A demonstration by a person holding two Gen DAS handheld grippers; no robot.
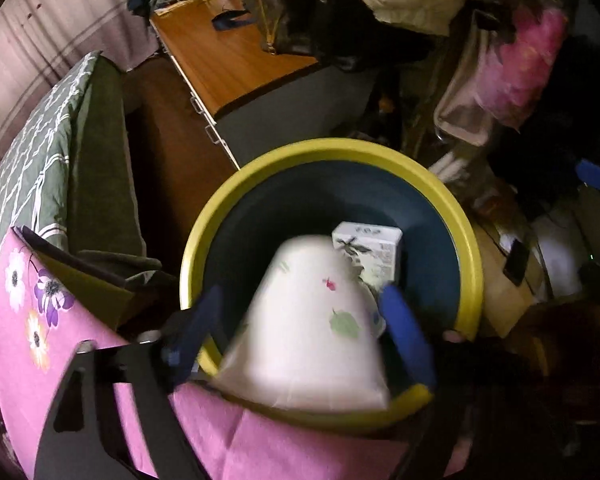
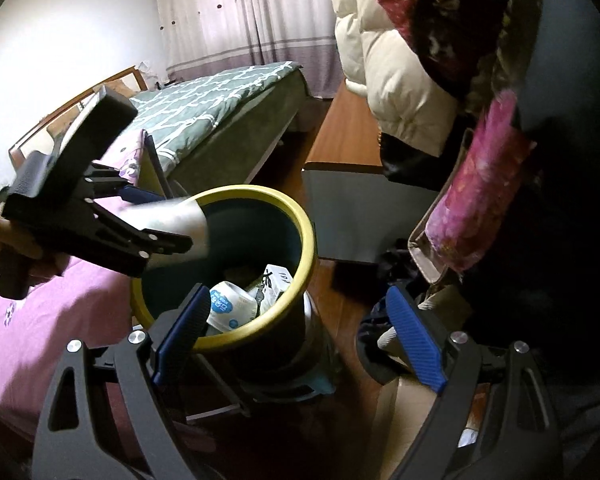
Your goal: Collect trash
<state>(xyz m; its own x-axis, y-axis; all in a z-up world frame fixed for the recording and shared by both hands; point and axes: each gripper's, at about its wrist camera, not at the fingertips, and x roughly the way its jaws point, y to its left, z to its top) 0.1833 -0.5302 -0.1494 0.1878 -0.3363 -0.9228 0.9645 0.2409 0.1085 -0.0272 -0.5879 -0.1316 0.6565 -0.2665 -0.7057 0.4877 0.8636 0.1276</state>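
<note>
- A white paper cup (image 1: 312, 320) was held clenched in the left gripper (image 1: 300, 332), above the yellow-rimmed bin (image 1: 466, 240).
- The right gripper (image 2: 300, 344) was spread wide, empty, beside the bin.
- If released early, the cup could be caught on the rim.

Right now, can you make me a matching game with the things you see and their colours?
Things:
1. trash bin rim
2. paper cup in the left gripper
3. bed cover
4. right gripper fingers

Colours:
A. blue
B. green with white lines
C. yellow
D. white with small leaf prints

Pairs: 1-C, 2-D, 3-B, 4-A
</note>
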